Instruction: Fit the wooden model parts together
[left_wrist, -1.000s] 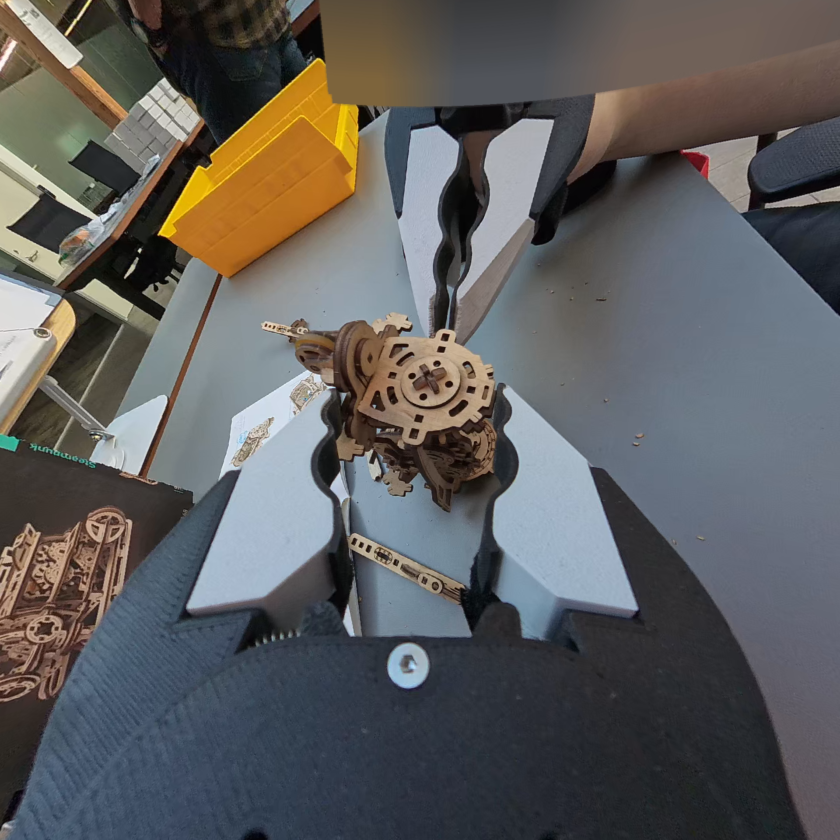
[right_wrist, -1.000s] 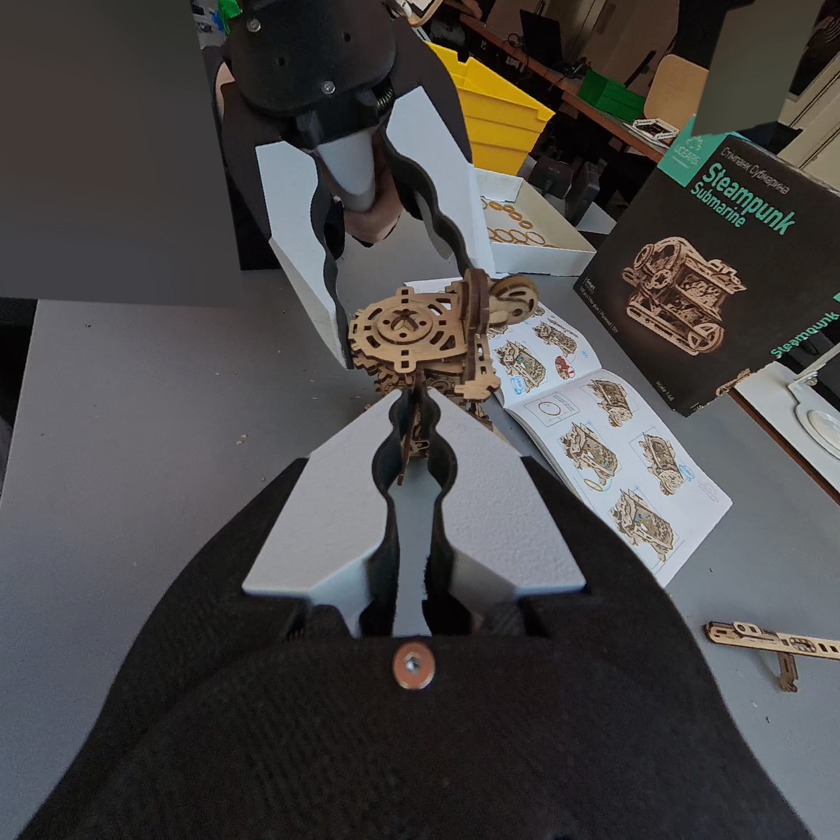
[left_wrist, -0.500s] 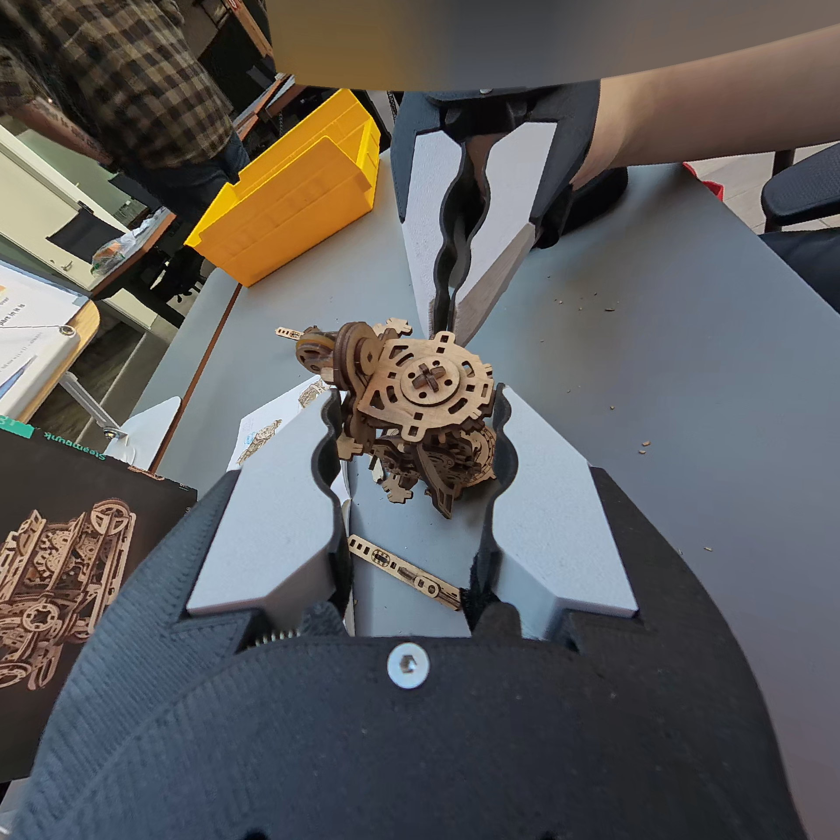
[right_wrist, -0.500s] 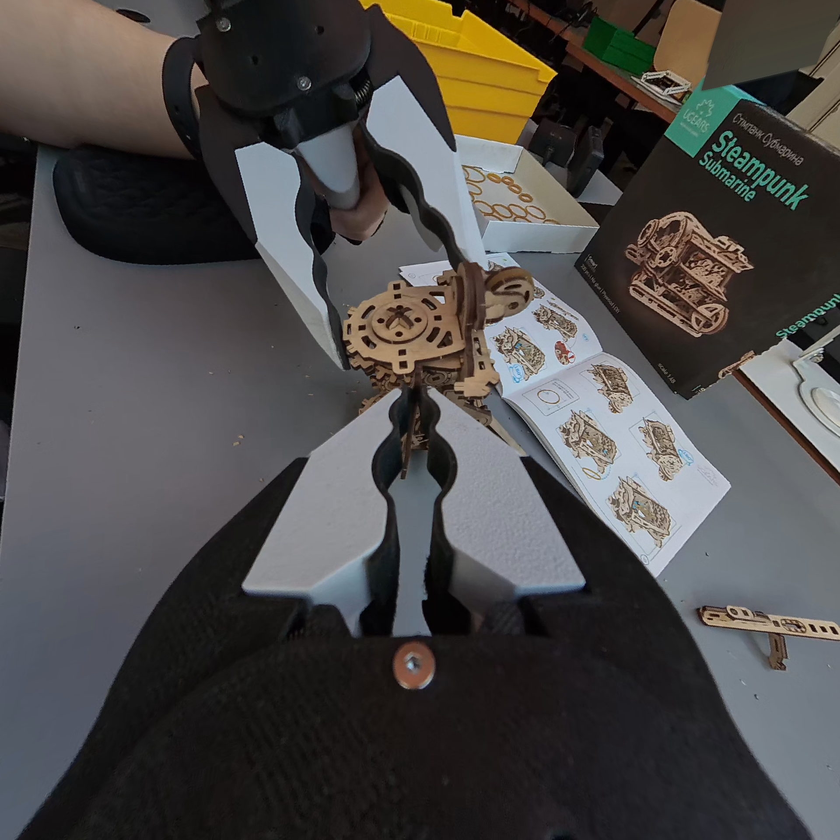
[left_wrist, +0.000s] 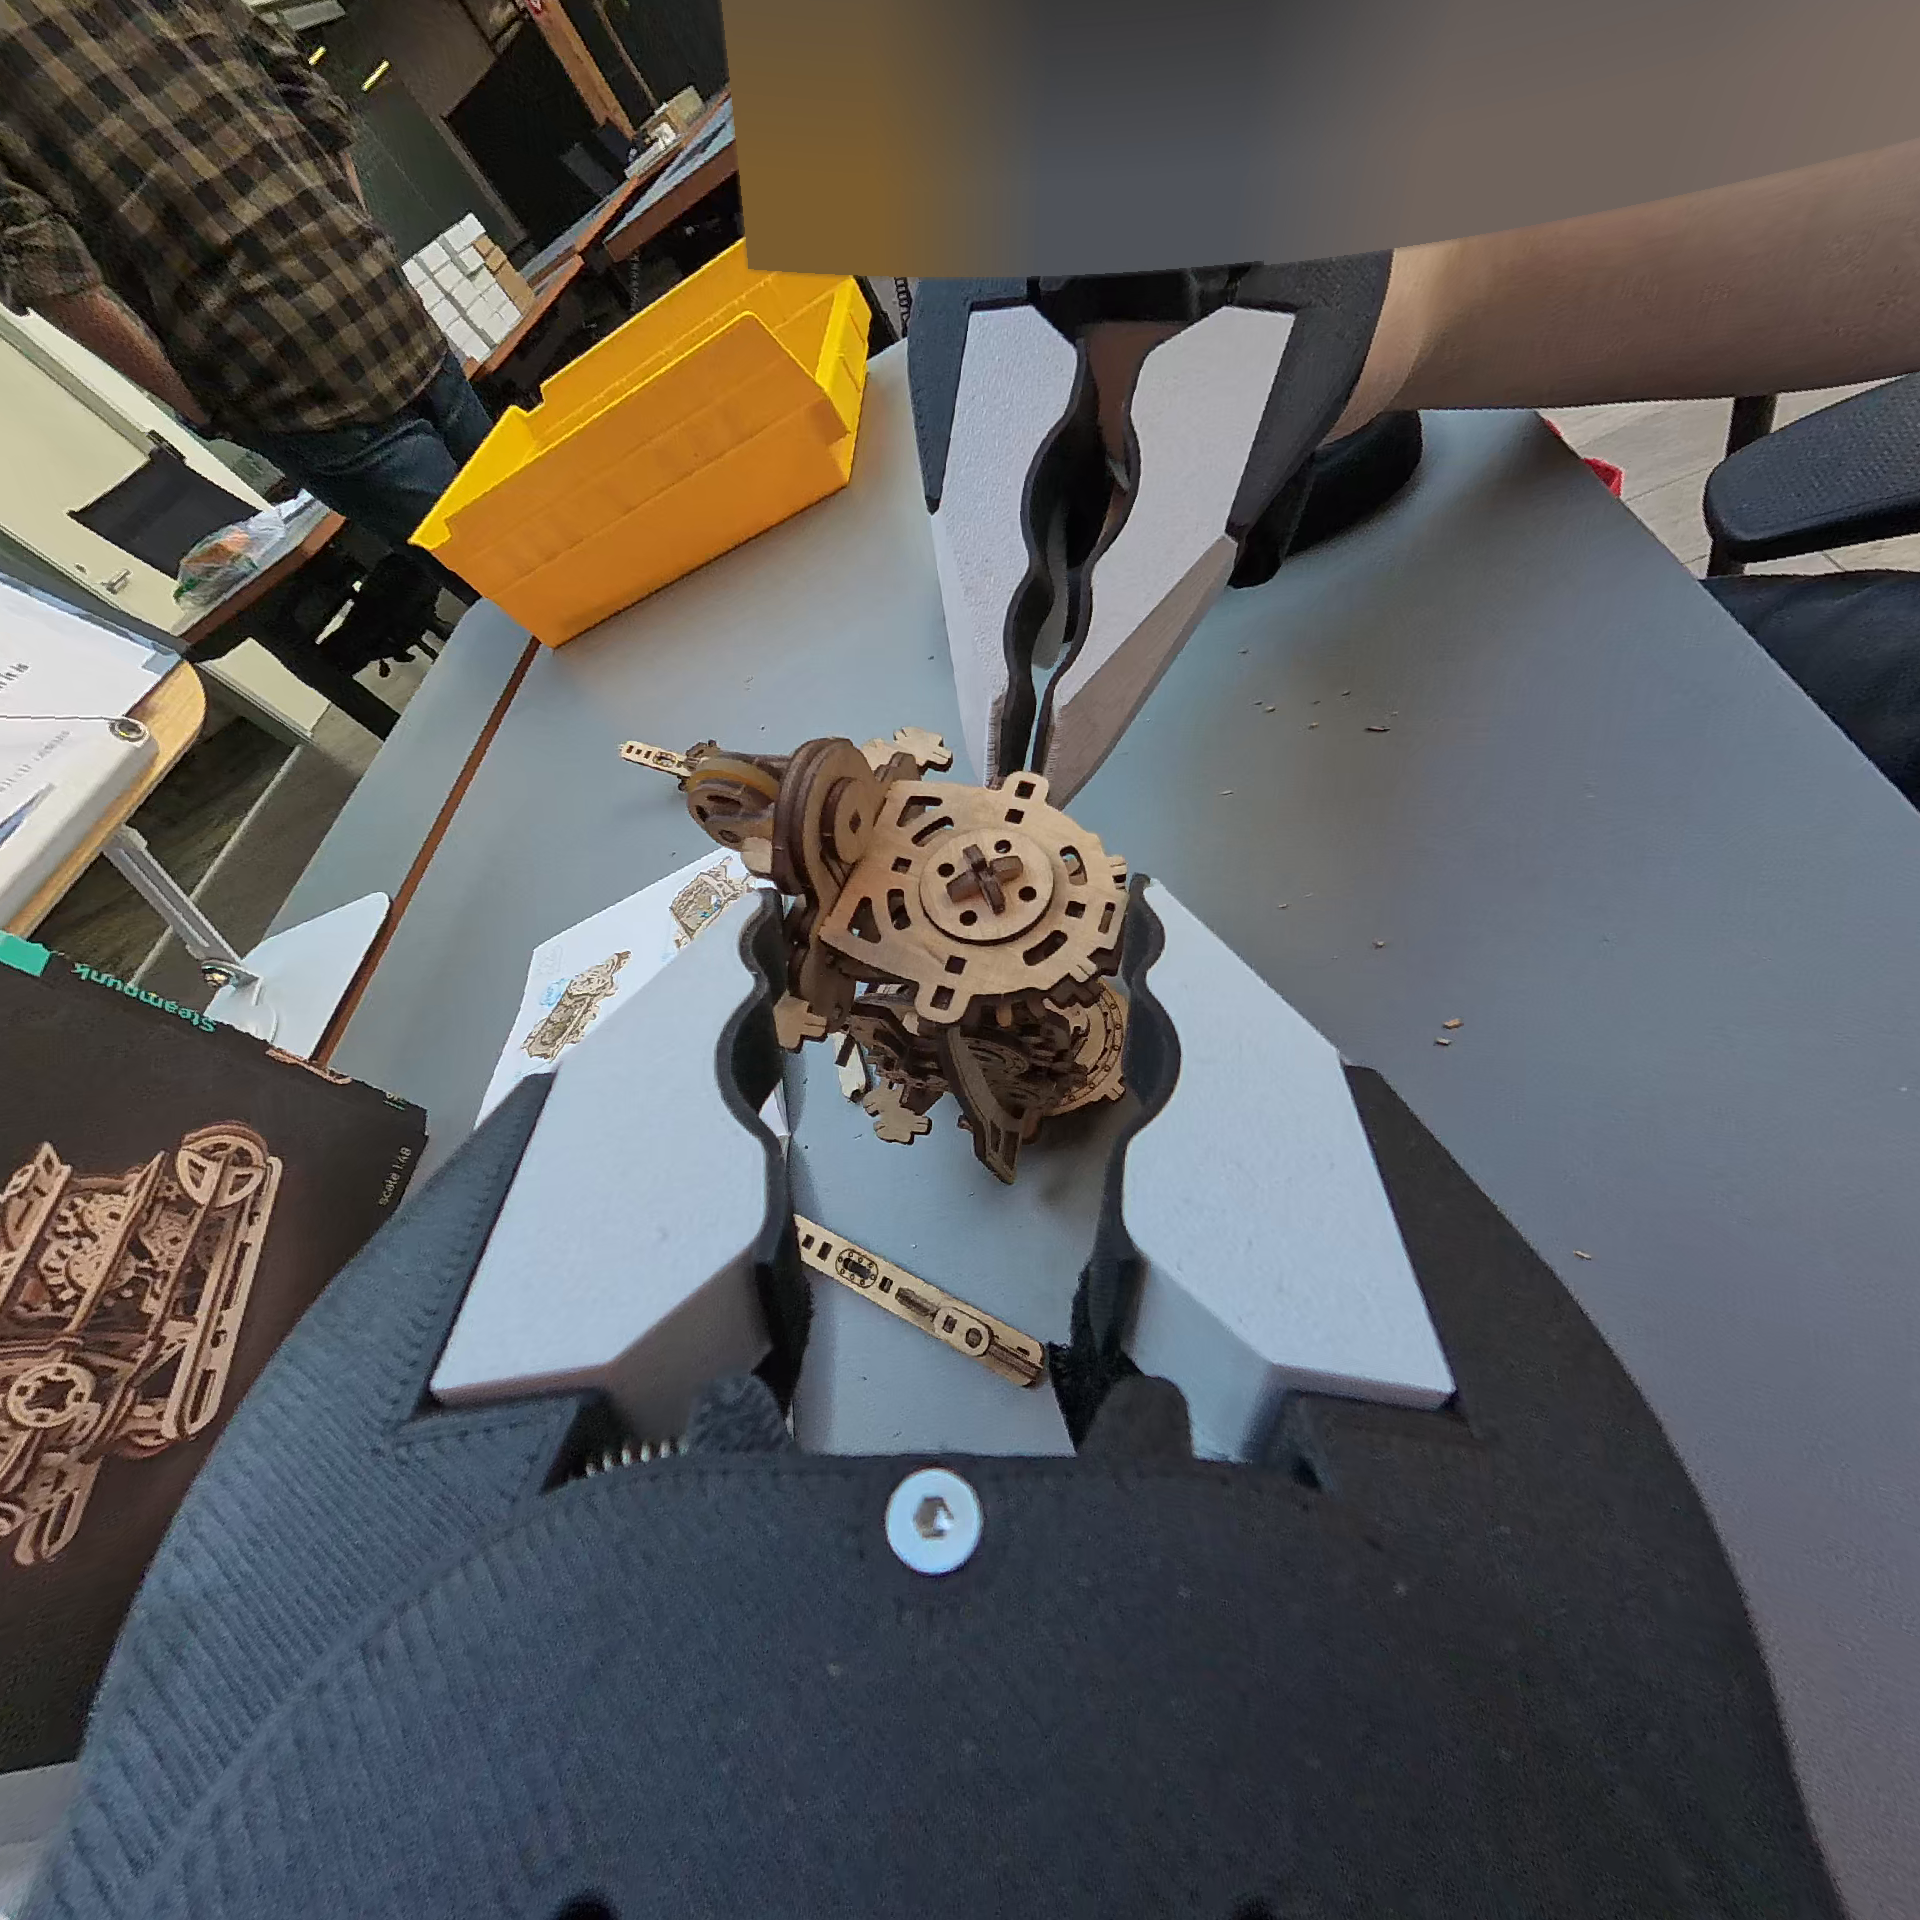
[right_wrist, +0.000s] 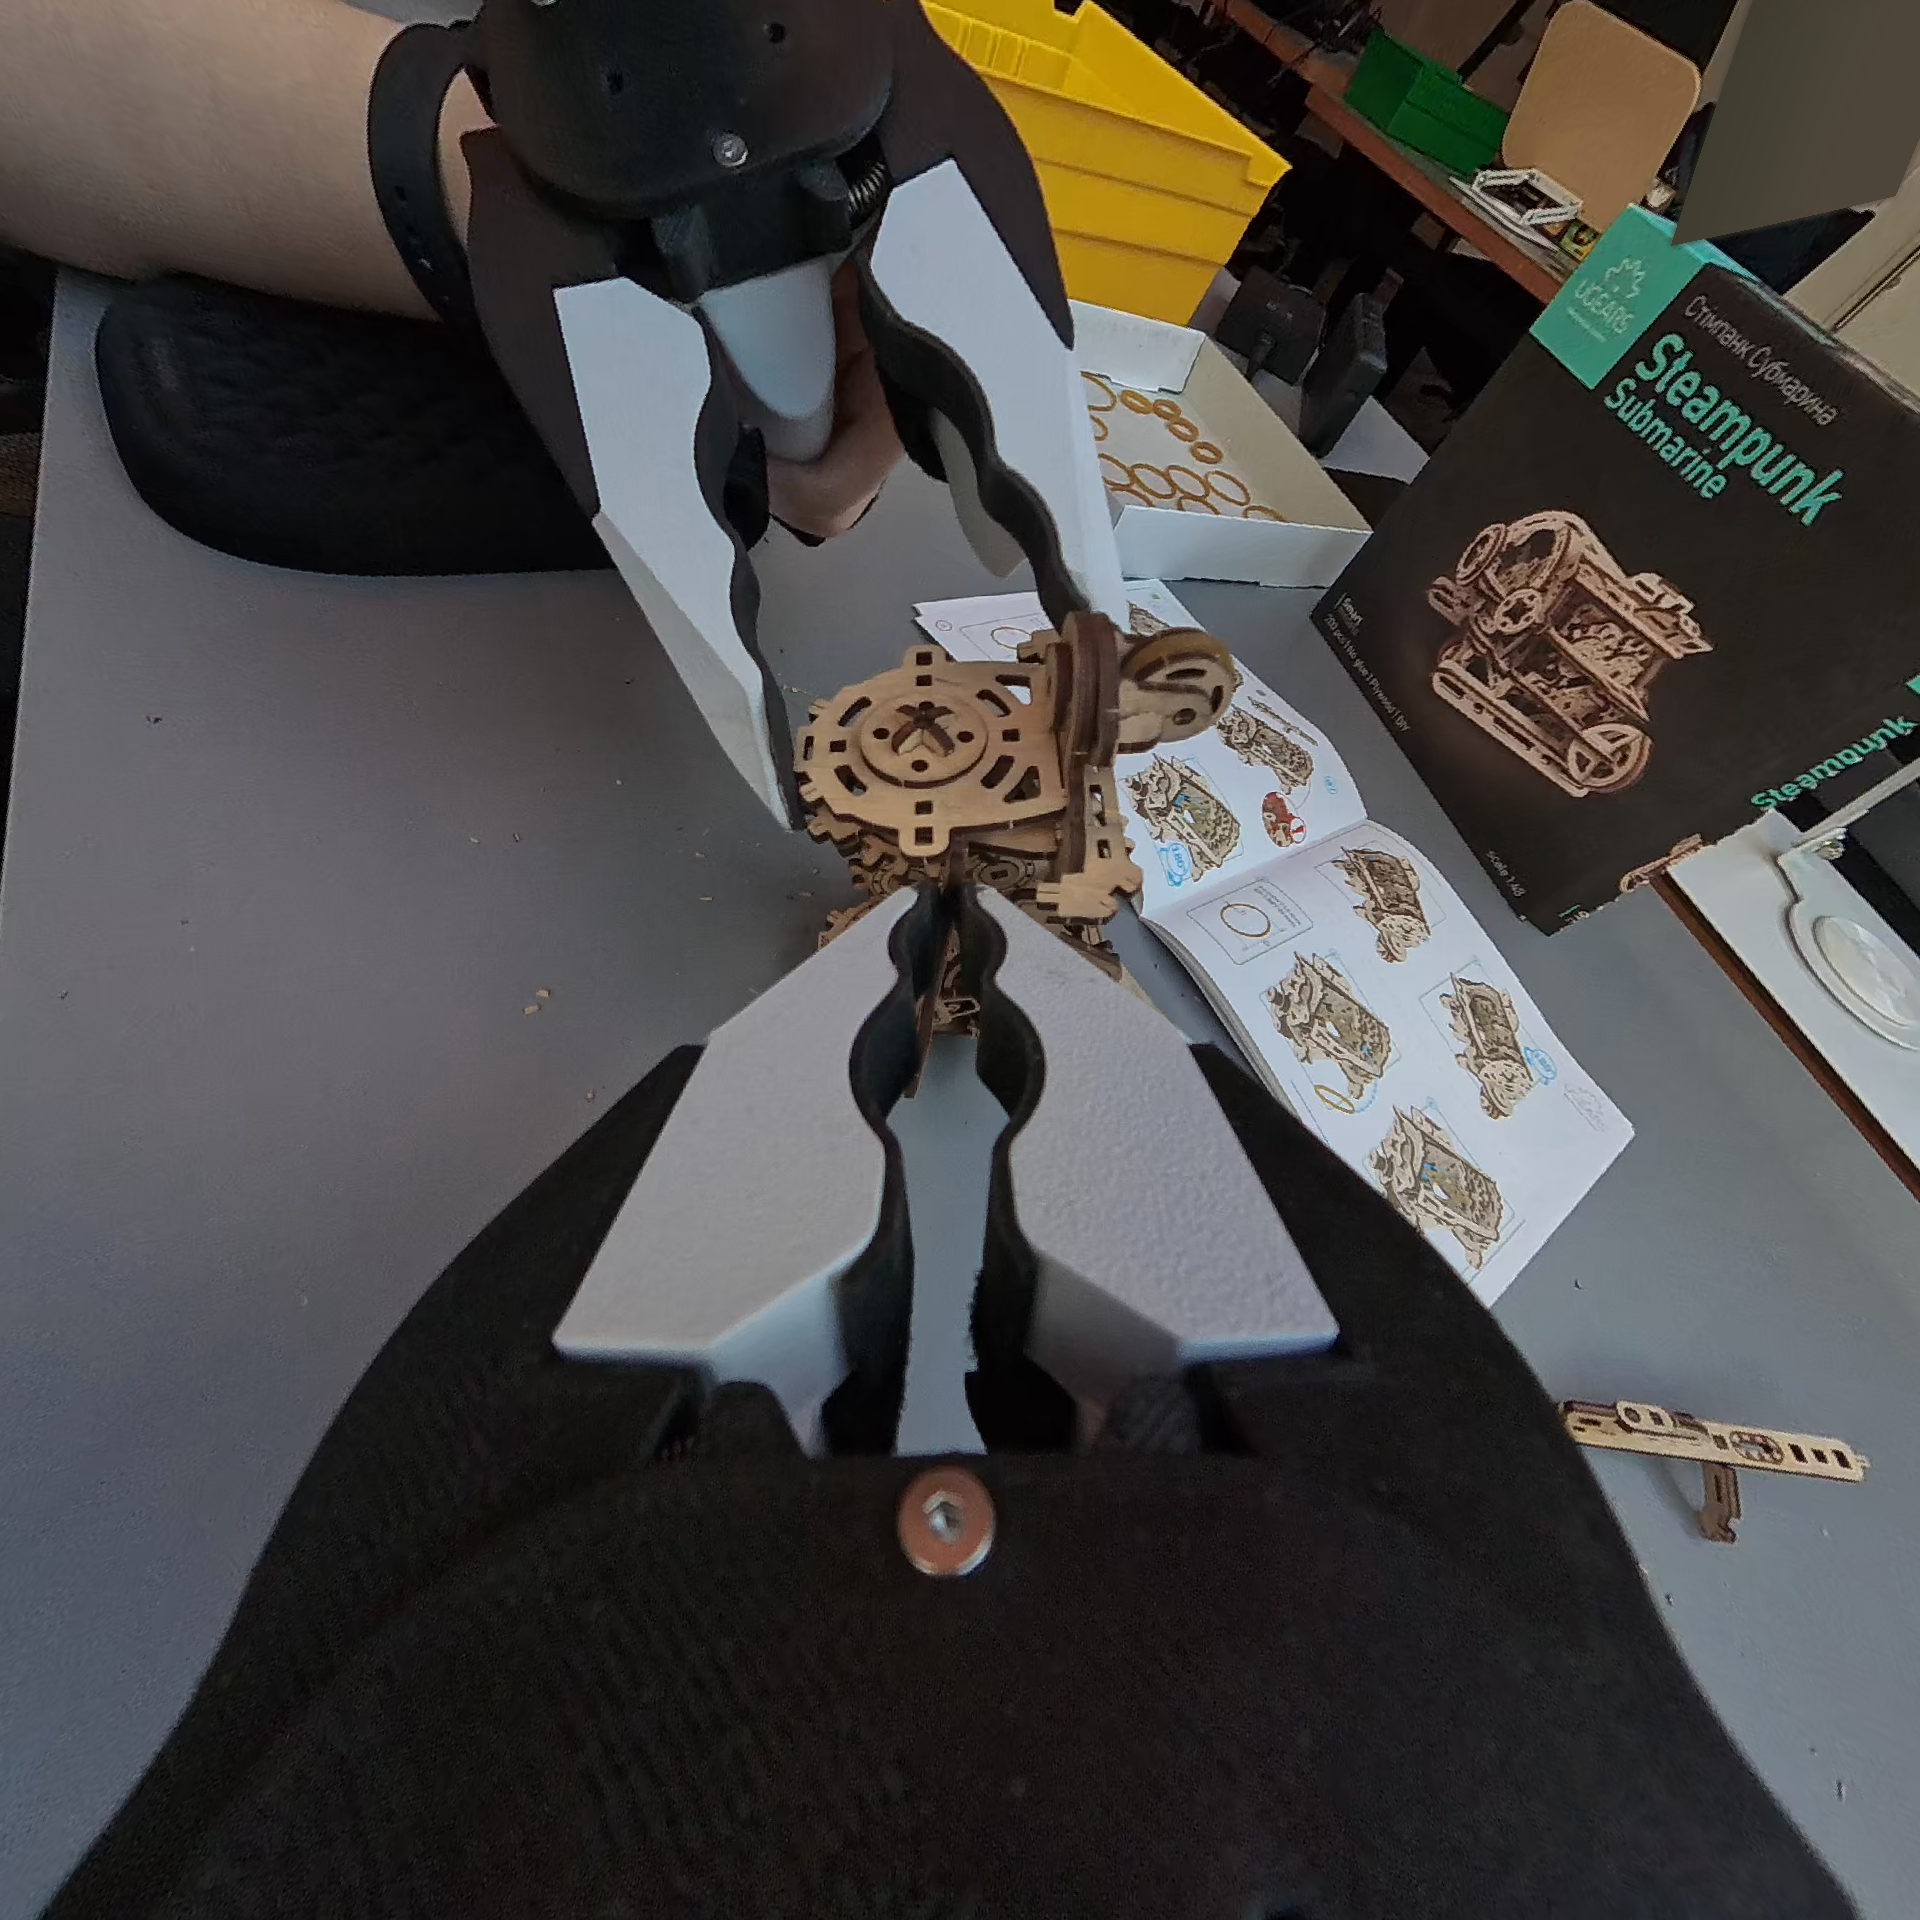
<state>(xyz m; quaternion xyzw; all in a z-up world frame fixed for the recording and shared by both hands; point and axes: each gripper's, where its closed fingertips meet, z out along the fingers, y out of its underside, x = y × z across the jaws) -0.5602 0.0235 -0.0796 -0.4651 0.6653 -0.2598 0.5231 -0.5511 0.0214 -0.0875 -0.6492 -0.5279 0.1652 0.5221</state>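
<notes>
A partly built wooden model (left_wrist: 977, 914) of gears and plates is held above the grey table (left_wrist: 1455, 935). My left gripper (left_wrist: 951, 899) is shut on the model, one finger on each side. My right gripper (right_wrist: 948, 904) is shut on a thin flat wooden part (right_wrist: 935, 997), held on edge against the model's near side (right_wrist: 935, 748). In the left wrist view the right gripper (left_wrist: 1029, 748) meets the model's far edge. In the right wrist view the left gripper (right_wrist: 935, 717) comes down from above. The joint itself is hidden.
A loose wooden strip (left_wrist: 914, 1299) lies on the table under the left gripper and also shows in the right wrist view (right_wrist: 1714, 1439). An open instruction booklet (right_wrist: 1351, 987), a black kit box (right_wrist: 1662, 623), a white tray of rings (right_wrist: 1195, 520), yellow bins (left_wrist: 665, 457) and a bystander (left_wrist: 208, 208) surround the table. The tips of both grippers are at nearly the same place.
Both grippers keep their holds, with model and part still pressed together. Both views have shifted a little, and more of the arm and black pad shows in the right wrist view.
</notes>
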